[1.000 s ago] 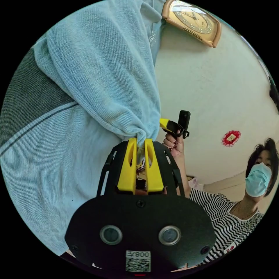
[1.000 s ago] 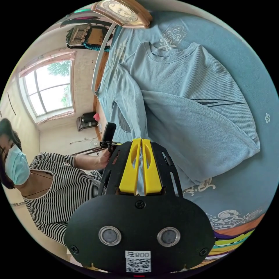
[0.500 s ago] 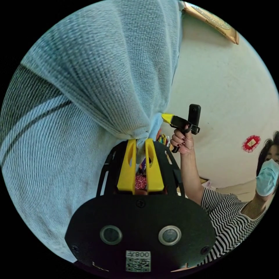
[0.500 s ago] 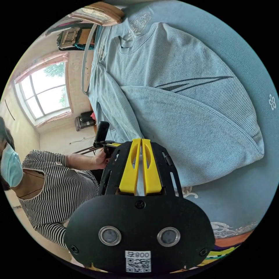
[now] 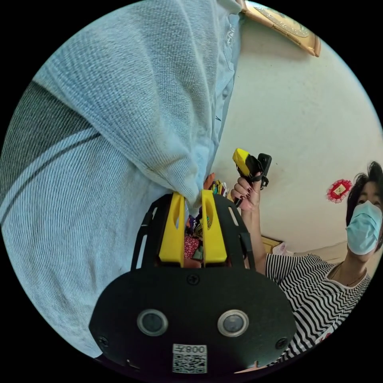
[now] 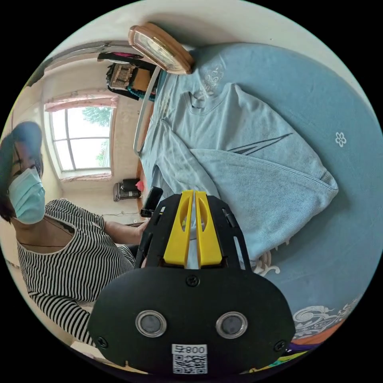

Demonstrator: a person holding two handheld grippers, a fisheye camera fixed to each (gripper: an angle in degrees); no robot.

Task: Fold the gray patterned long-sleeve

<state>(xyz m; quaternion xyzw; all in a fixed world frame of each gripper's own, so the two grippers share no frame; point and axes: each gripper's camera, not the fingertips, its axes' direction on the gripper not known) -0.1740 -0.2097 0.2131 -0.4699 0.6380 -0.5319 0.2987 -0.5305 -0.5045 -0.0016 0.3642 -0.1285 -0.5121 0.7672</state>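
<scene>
Left gripper view
Left gripper: yellow jaws nearly together, pinching a bunched fold of the long-sleeve at their tips.
Long-sleeve: pale gray-blue ribbed knit, draped close over the camera, running up and left from the pinch.
Right gripper: held upright in a raised hand, forearm bent up from a striped sleeve; whether it is spread or closed, cannot tell here.
Background: clock on the pale wall, red ornament beside the person.

Right gripper view
Right gripper: jaws pressed together on a strip of the long-sleeve.
Long-sleeve: flat on the blue bedspread, collar toward the clock, lower part doubled over the chest; its near edge lifted into the jaws.
Left gripper: partly hidden behind the right gripper's frame, just beside the bedspread's edge; arm reaching in from the striped sleeve.
Background: window.
</scene>
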